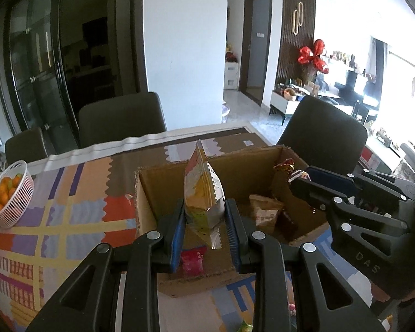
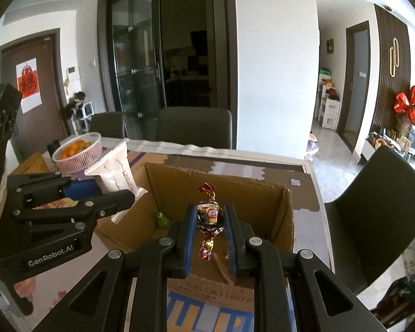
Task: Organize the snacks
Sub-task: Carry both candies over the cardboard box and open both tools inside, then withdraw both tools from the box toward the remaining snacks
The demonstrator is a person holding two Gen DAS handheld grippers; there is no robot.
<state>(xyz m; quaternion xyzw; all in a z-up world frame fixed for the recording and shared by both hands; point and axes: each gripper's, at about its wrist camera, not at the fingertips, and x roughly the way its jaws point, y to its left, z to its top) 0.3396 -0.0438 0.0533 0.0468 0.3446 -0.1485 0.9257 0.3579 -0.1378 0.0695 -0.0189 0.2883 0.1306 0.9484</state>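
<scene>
An open cardboard box (image 1: pixel 163 191) sits on the patterned tablecloth; it also shows in the right wrist view (image 2: pixel 262 193). My left gripper (image 1: pixel 204 215) is shut on a white and orange snack pouch (image 1: pixel 203 193), held upright over the box's near side. My right gripper (image 2: pixel 210 218) is shut on a foil-wrapped candy (image 2: pixel 209 215) above the box's right part. In the left wrist view the right gripper (image 1: pixel 296 178) shows with the candy (image 1: pixel 285 164) at its tip. In the right wrist view the left gripper (image 2: pixel 124 191) holds the pouch (image 2: pixel 116 171). A brown packet (image 1: pixel 264 210), a pink packet (image 1: pixel 192 260) and a green sweet (image 2: pixel 162 219) lie inside.
A white basket of oranges (image 1: pixel 9 193) stands at the table's left, also in the right wrist view (image 2: pixel 78 152). Dark chairs (image 1: pixel 121 119) (image 1: pixel 323 130) stand at the far side and right. A colourful tablecloth (image 1: pixel 69 215) covers the table.
</scene>
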